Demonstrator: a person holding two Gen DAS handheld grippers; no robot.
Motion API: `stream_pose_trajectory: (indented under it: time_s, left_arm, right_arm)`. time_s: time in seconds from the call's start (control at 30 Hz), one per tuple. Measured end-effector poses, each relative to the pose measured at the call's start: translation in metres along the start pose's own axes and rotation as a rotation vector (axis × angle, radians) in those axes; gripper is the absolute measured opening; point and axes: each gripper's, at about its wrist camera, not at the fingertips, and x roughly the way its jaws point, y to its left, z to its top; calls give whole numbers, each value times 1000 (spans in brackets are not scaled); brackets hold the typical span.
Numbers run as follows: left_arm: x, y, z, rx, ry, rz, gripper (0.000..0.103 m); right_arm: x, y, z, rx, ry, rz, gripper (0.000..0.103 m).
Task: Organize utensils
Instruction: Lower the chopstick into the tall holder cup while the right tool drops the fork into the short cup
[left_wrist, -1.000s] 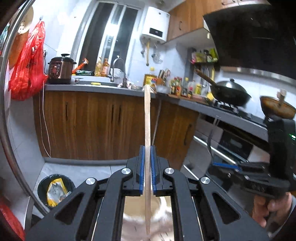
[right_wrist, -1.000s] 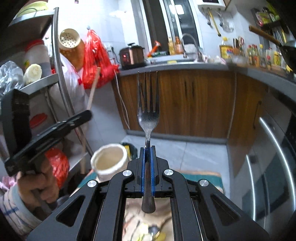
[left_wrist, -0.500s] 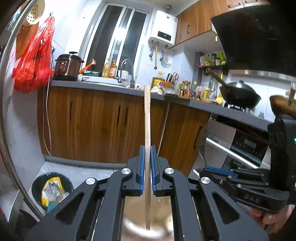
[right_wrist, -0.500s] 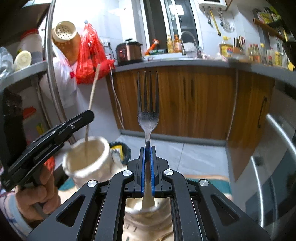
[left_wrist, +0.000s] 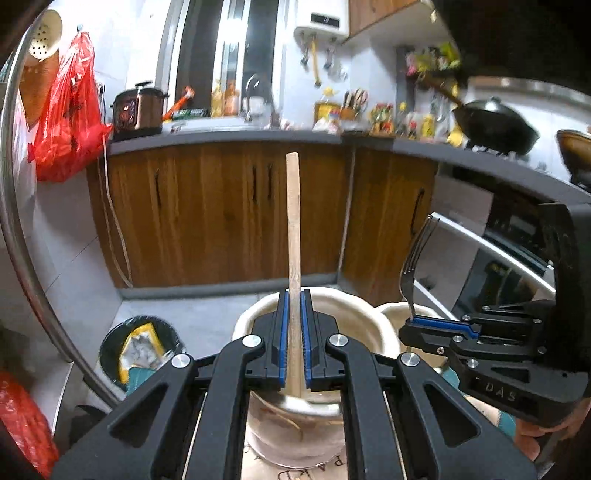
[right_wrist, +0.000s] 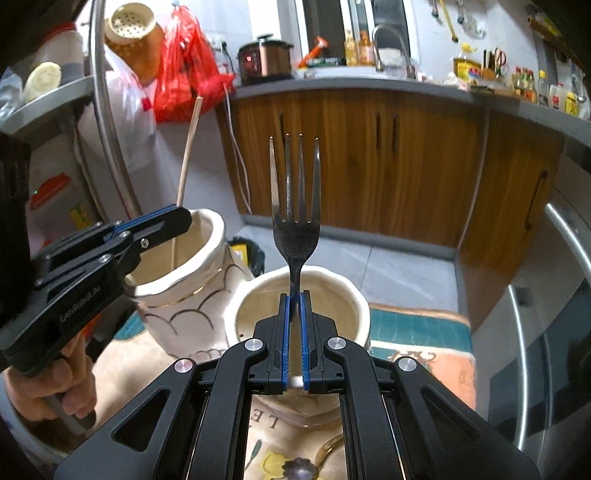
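Brown wooden cupboards (left_wrist: 229, 218) stand under a grey counter (right_wrist: 369, 86). The floor (left_wrist: 195, 317) is pale tile. A red bag (left_wrist: 66, 122) hangs on the wall.

indoor kitchen light, cool and uneven; strong fisheye warp in both views.

brightest area is the tall glazed window (left_wrist: 236, 48) behind the grey countertop (left_wrist: 229, 138), slightly blown out. brown wooden cabinet fronts (right_wrist: 369, 158) are evenly lit. corners fall to black vignette, straight edges bow. left view shows motion blur on the counter clutter and black wok (left_wrist: 495, 125); glare streaks on the curved steel rack pole (right_wrist: 107, 103).
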Motion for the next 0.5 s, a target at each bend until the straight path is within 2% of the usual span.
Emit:
stream_pose_trajectory:
  time_s: [0.13,0.37,0.43,0.5]
  left_arm:
    - [5,1,7,-22,51,-14,6]
    - [1,3,2,-41,53,-2,9]
    - [-2,3,1,-33,42,5,18]
    - [-4,2,1,-27,40,4,23]
  right_arm:
    - [7,-4,6,21,45,3,6]
    - [11,-3,8,16,69,-8,6]
    - [11,-3,8,20,69,-10,6]
    - [12,-4,9,22,70,-11,6]
